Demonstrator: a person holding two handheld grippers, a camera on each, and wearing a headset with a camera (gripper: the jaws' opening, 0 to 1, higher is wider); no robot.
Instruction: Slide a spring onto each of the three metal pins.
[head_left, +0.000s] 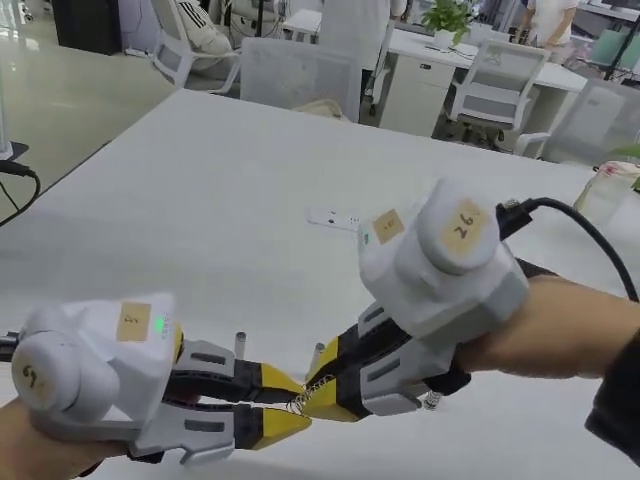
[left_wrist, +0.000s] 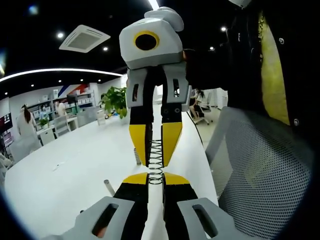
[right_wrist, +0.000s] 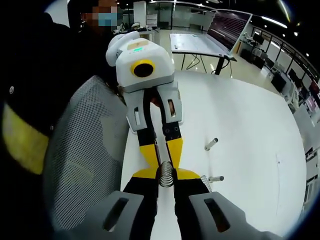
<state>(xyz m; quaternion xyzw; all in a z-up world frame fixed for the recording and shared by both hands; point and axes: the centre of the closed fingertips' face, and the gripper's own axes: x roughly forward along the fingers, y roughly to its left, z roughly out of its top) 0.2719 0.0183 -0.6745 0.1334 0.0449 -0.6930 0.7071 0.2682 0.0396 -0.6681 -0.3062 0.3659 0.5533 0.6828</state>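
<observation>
Now spring (left_wrist: 156, 159) spans both tips; left gripper (left_wrist: 156, 176) and right gripper (right_wrist: 166, 176) jaws narrow, pinching its ends; best kept straight, coils uncrushed. Metal pins (right_wrist: 211, 144) just beside spring.

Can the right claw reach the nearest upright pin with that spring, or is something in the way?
Probably yes. The pin stands close beside the right claw, but the left claw also grips the spring, so it would likely have to let go first.
</observation>
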